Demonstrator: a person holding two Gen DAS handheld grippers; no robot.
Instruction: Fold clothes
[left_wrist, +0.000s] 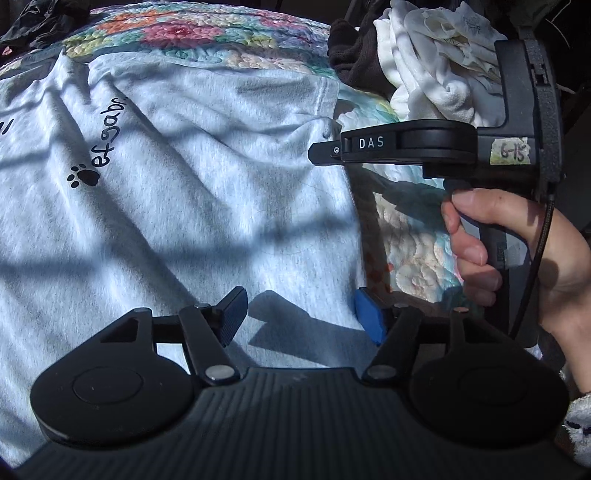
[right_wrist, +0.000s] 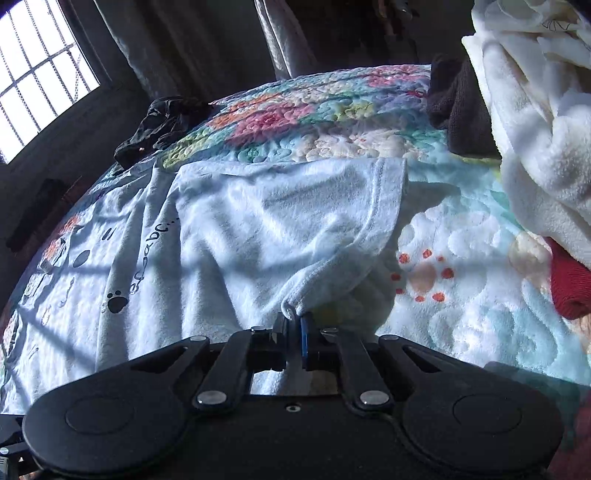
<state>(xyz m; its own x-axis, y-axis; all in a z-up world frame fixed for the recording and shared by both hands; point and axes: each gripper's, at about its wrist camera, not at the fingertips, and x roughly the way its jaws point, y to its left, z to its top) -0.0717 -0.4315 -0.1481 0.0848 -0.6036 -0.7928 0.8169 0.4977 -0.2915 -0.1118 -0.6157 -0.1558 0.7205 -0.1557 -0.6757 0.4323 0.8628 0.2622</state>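
- Light grey T-shirt with black lettering and a paw print lies spread over the flowered quilt on a bed; one part of it is turned over onto the body, its hemmed edge showing ahead of the right gripper.
- Right gripper: fingers pressed together on a bunched bit of the shirt's edge, cloth rising just off the quilt at the pinch. Held that way, I judge, so the edge can be carried across or pulled flat.
- Left gripper: fingers spread wide, nothing between them, hovering low over the shirt's near edge; the quilt shows just beyond its right finger. Likely placed to pin or catch the cloth while the other side is drawn.
- From the left view the right gripper sits ahead and to the right, a hand around its handle.
- White heap of laundry sits ahead-right of the right gripper, a dark garment beside it, something red below; another dark piece lies far ahead-left.
- Stage: a fold in hand; how many folds the shirt already carries cannot be told.
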